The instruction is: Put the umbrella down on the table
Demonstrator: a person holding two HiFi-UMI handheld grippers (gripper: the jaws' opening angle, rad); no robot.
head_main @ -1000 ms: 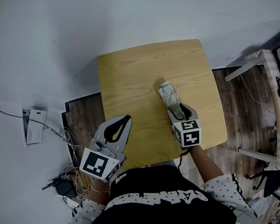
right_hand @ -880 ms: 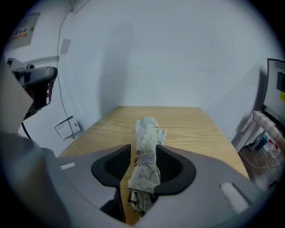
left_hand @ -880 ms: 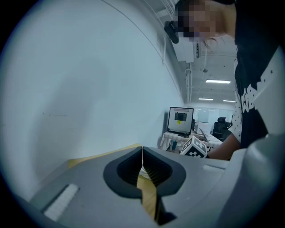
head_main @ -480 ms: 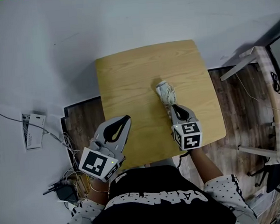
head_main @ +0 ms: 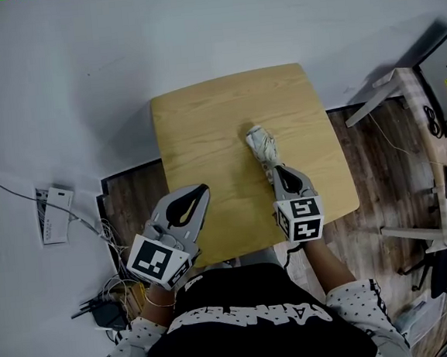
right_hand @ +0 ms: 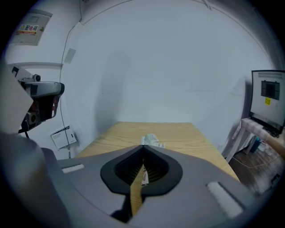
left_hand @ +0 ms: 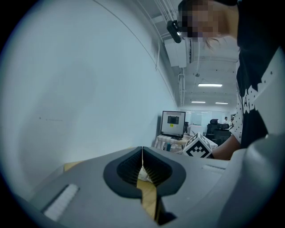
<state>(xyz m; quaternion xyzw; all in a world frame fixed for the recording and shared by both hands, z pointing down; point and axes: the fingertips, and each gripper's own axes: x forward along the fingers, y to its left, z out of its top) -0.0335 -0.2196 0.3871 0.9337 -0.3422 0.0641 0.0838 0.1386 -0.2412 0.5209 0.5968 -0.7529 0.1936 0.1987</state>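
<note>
A folded white patterned umbrella (head_main: 259,142) lies flat on the small wooden table (head_main: 204,129), a little right of its middle. My right gripper (head_main: 275,169) hovers over the umbrella's near end with its jaws shut; I see nothing pinched between the tips. In the right gripper view the umbrella (right_hand: 150,140) lies just beyond the closed right gripper (right_hand: 143,147), and a white bit of it shows below through the jaw hollow. My left gripper (head_main: 203,189) is shut and holds nothing, above the table's near left edge. In its own view the left gripper (left_hand: 142,148) shows its tips meeting.
A white wall runs behind the table. Cables and a power adapter (head_main: 102,301) lie on the wooden floor at the left, below a paper notice (head_main: 56,216). At the right stands a white side table (head_main: 410,87) carrying a monitor (right_hand: 267,98).
The right gripper's jaws stood open around the umbrella's near end; they have closed and the gripper has risen. The umbrella stays on the table. The left gripper has hardly shifted.
</note>
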